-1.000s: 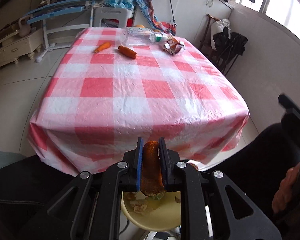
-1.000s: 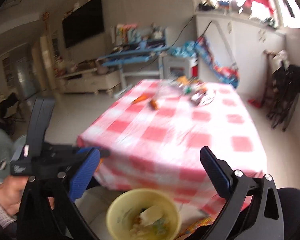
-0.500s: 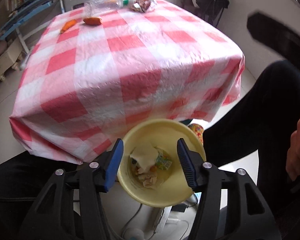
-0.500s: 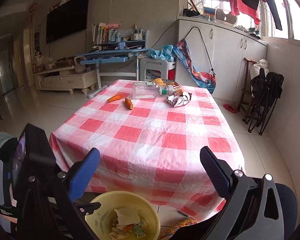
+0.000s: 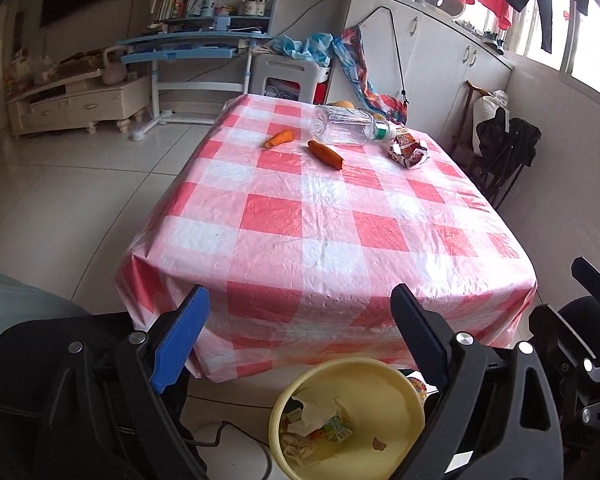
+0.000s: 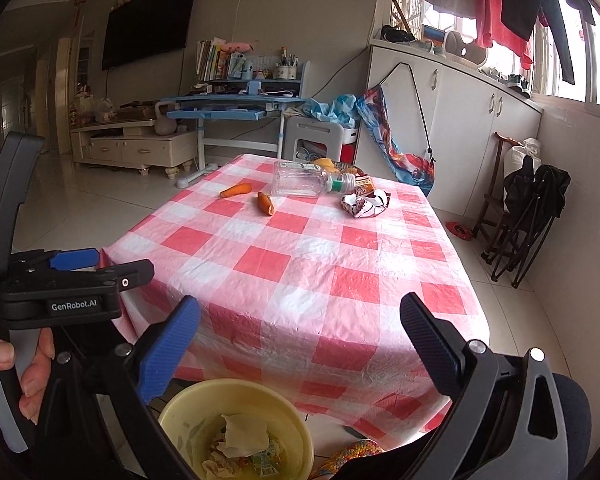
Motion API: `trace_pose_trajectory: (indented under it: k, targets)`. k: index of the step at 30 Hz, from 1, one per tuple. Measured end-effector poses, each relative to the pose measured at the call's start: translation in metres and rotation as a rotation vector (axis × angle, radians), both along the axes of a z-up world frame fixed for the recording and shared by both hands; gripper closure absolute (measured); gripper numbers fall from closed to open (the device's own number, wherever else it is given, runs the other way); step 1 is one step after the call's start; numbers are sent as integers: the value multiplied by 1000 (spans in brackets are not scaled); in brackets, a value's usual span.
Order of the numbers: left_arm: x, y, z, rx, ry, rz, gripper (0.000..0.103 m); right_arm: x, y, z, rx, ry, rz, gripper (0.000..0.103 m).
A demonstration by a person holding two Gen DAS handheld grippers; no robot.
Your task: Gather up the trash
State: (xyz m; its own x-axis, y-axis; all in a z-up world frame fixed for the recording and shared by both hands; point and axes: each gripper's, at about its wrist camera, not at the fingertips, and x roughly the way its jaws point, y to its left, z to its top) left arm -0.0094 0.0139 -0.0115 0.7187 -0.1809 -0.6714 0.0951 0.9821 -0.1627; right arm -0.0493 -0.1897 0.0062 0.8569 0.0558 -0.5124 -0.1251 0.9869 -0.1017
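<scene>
Sitting low on the floor just beside the near edge of the table (image 5: 328, 240), below the overhang of the checked cloth: a yellow bin (image 5: 384, 396), already holding crumpled tissue (image 5: 314, 412), a small printed carton (image 5: 337, 429) and scraps of wrapper. Lying well beyond the bin, at the far end of the table: two orange carrot pieces, the left carrot piece (image 5: 280, 138) and the right carrot piece (image 5: 326, 153) slightly apart from each other; just past the right one, a clear plastic bottle (image 5: 350, 126) on its side, green-banded neck pointing away from the carrots; beside that neck, a crumpled snack wrapper (image 5: 408, 151). Something orange-yellow showing behind the bottle, too hidden to tell.

Hovering above the bin, at the near table edge: the left gripper (image 5: 300, 344), jaws having just been opening, now released wide with nothing between them, bin visible under the gap. Hanging just beside it, also above the bin: the right gripper (image 6: 300, 344), jaws likewise spread wide and grasping nothing. Showing at the left of the right wrist view: the side of the left gripper body and a hand (image 6: 16, 376) wrapping its handle.

Standing further out from the bin, past the far end of the table: a white stool (image 5: 288, 80), a blue desk (image 5: 188, 46) with books, a low cream cabinet (image 5: 76, 104), and white cupboards (image 5: 452, 56) under a window with hanging clothes.
</scene>
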Motion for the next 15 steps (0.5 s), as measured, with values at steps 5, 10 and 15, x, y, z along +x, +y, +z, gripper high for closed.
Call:
trace_pose_trajectory:
  k: [5,10,15]
  targets:
    - [0,-5,-3,28,-8,-12,15,1,2,-1,-8,6,3,7]
    - [0,-3,-2,19,-12,0,15,0,4,-2,-12,7,7,7]
    - [-1,-1,-2,12,-18,7,15,0,4,-3,-10,8,9,7]
